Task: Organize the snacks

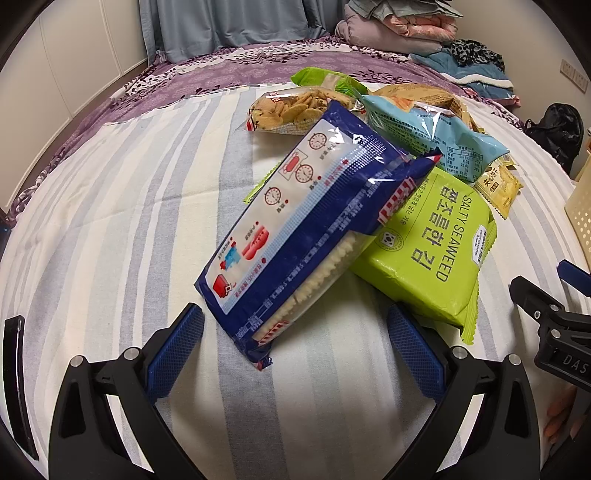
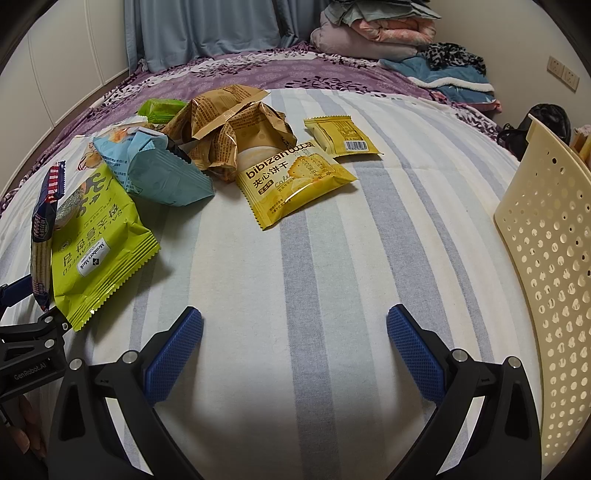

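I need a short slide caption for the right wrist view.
Open right gripper above striped bedsheet, facing scattered snack packets; cream perforated basket at right.

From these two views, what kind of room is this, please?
Most likely a bedroom. The snacks lie on a bed with a striped sheet and a purple floral cover. Folded quilts are piled at the far end, and a curtain hangs behind.
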Demonstrator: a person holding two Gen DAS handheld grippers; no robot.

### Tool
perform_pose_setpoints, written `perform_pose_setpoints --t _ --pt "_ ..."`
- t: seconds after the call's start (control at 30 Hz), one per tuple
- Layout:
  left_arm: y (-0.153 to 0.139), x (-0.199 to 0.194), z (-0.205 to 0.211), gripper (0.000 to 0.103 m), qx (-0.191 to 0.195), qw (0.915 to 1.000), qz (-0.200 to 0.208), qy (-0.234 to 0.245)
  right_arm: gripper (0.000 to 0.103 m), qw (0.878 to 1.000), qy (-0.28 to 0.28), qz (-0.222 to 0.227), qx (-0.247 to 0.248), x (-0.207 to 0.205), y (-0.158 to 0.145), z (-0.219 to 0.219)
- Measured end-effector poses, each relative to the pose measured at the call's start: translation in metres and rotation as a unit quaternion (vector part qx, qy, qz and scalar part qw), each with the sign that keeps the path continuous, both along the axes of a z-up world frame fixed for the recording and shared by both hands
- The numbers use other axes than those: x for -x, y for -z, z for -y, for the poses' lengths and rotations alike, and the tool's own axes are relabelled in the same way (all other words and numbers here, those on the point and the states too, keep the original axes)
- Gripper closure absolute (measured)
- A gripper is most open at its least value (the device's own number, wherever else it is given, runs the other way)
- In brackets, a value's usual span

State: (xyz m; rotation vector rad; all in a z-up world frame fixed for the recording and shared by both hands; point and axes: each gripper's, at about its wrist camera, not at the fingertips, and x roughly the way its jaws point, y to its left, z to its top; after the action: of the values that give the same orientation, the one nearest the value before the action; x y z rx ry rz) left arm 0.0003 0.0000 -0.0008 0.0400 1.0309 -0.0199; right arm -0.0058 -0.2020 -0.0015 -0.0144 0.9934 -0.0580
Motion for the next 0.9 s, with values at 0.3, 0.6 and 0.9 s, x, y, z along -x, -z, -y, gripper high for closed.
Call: perform_pose_setpoints --t 0.3,0.6,0.9 --pt "-0.001 0.0 -0.007 0.002 -0.002 1.0 0.0 0.0 0.005 1.0 0.0 0.002 -0.004 0.001 0.0 0.0" --pt "0.0 -0.002 -0.01 0.002 -0.001 1.0 -0.001 0.0 0.005 1.0 -0.001 0.002 0.0 0.002 -0.001 0.002" --pt "-0.002 0.0 -0.004 0.002 0.002 1.0 0.001 0.0 0.005 1.0 -0.001 0.002 0.0 0.002 -0.001 0.002"
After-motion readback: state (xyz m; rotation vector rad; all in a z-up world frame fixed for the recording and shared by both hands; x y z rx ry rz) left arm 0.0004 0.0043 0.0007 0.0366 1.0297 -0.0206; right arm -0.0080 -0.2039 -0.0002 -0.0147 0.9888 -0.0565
